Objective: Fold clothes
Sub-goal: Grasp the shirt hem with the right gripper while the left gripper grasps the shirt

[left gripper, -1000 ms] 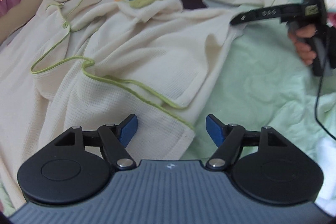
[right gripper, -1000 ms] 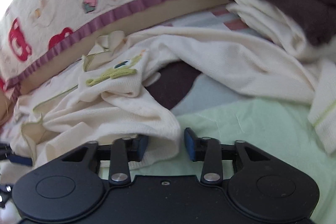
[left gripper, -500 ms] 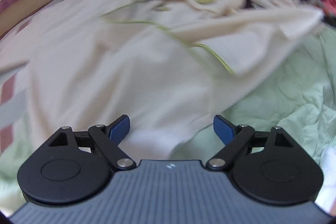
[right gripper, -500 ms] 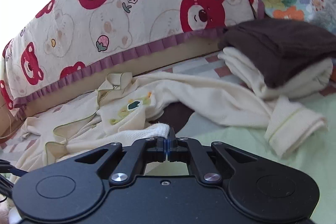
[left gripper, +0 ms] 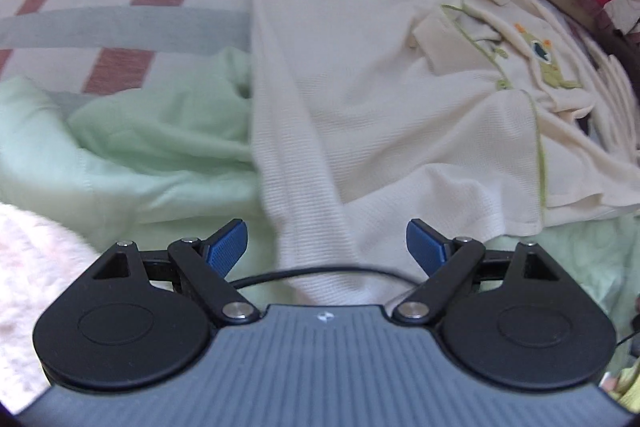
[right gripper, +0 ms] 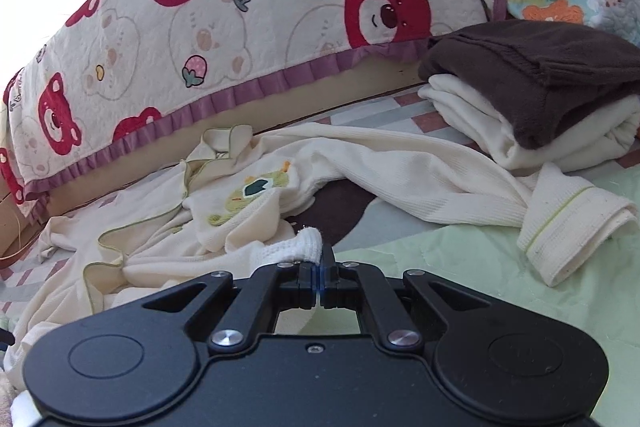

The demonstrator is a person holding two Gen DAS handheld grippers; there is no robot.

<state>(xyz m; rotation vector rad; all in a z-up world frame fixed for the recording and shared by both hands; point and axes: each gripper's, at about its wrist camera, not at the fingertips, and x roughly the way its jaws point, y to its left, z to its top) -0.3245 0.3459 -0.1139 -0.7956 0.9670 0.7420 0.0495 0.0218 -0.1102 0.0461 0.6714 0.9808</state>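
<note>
On the bed, toward twelve o'clock, a cream garment [left gripper: 360, 75] lies spread; the left gripper [left gripper: 326, 247] hovers wide apart above it, while the right gripper [right gripper: 319, 277] pinches its bunched edge.

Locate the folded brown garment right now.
In the right wrist view, upper right: the folded brown garment lies atop a folded cream one, near the bear-print cover.

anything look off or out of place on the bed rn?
Yes: a thin black cable lies across the cream waffle-knit top, right between the open left tool's fingers, so it could get pinched. The top's long sleeve is twisted. The right tool is shut on a cream fabric edge.
</note>
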